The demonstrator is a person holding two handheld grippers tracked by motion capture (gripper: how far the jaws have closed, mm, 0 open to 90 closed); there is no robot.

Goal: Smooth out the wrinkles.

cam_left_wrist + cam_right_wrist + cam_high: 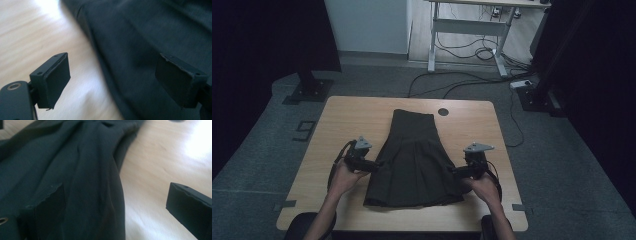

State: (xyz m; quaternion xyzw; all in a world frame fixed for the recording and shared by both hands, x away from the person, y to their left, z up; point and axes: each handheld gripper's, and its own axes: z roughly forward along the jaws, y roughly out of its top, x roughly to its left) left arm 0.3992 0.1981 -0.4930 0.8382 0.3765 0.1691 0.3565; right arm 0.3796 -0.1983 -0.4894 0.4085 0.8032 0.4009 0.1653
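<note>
No text, label, brand, number or sign can be read in any of the three views. The dark pleated skirt (414,160), the light wooden table (347,125) and the black pads (56,80) of the grippers bear no writing that can be made out.
</note>
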